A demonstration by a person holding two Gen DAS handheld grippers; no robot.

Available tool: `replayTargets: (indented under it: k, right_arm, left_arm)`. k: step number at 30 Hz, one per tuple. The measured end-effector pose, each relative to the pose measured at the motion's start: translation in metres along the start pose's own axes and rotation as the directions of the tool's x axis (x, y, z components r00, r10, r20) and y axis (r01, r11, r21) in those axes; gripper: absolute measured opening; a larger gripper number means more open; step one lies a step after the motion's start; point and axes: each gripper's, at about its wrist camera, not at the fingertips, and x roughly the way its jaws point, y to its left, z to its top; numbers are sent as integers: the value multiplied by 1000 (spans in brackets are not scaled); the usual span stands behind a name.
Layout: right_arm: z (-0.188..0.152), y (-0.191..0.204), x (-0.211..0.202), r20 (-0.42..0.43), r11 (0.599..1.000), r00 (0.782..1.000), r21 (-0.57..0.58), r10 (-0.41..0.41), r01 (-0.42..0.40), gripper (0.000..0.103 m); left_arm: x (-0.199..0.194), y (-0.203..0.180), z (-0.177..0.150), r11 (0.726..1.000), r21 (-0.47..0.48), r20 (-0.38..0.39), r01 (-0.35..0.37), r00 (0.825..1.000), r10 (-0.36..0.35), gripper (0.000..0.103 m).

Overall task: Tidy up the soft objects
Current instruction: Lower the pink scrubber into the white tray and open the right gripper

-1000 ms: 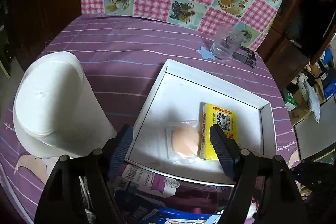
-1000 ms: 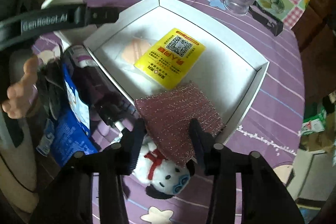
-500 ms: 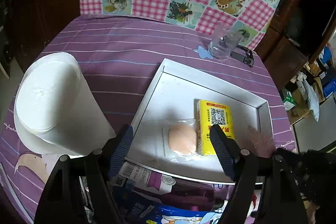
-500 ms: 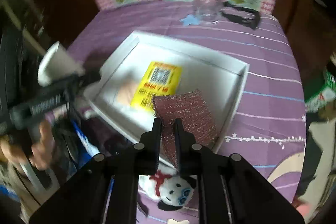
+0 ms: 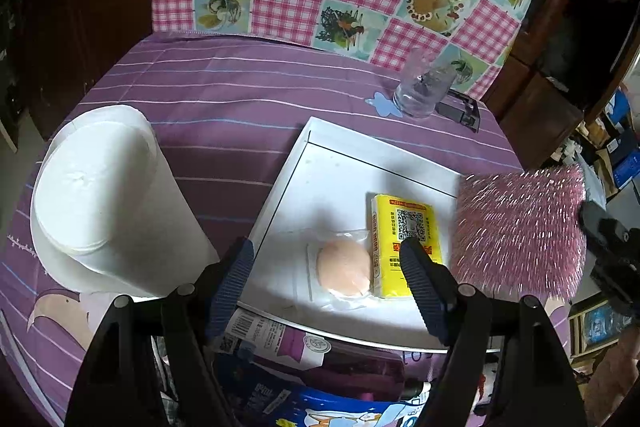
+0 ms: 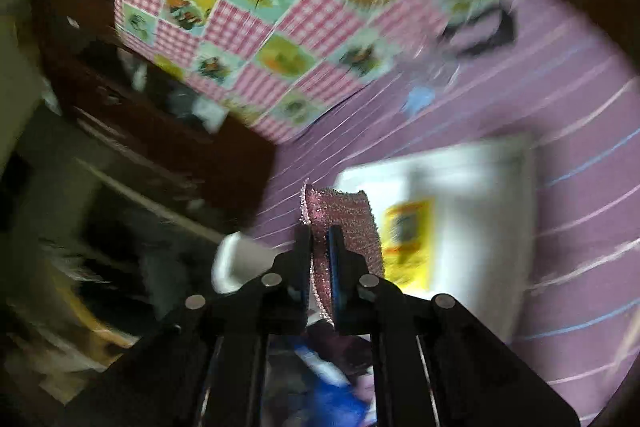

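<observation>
A white paper roll (image 5: 96, 195) stands well to the left of the white tray (image 5: 304, 171). The left gripper (image 5: 326, 263) hangs with its jaws wide, nothing between them, over the near edge of the tray. In the tray lie a wrapped peach puff (image 5: 343, 269) and, touching it on the right, a yellow tissue pack (image 5: 404, 227). The right gripper (image 6: 320, 259) is closing its jaws on the pink glitter sponge (image 5: 520, 227), held in the air above the right end of the tray.

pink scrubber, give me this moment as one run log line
right tool: closing on pink scrubber, lifted beside white tray | left tool: open, empty, above tray | in tray: yellow pack, peach puff
</observation>
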Motion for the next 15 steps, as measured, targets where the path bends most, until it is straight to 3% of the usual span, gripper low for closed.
replayTargets:
  k: [2, 3, 5, 8, 11, 15]
  right_arm:
    - [0, -10, 8, -36, 998, 999, 54, -28, 30, 9]
    - [0, -15, 14, -56, 991, 991, 56, -121, 124, 9]
    - [-1, -25, 21, -81, 971, 971, 67, -224, 229, 9]
    - [0, -41, 32, -152, 919, 915, 67, -375, 388, 9]
    - [-1, -40, 40, -172, 851, 838, -4, -518, 525, 9]
    - [-5, -26, 49, -178, 753, 732, -162, -658, 637, 9]
  left_arm:
    - [1, -1, 0, 1000, 8, 4, -17, 1000, 17, 76]
    - [1, -2, 0, 1000, 14, 6, -27, 1000, 27, 76]
    - [2, -2, 0, 999, 20, 10, -41, 999, 40, 76]
    - [2, -3, 0, 999, 24, 17, -41, 999, 41, 76]
    - [2, -4, -1, 998, 30, 31, -46, 998, 46, 76]
    - [-1, -7, 0, 999, 33, 51, -37, 998, 35, 76]
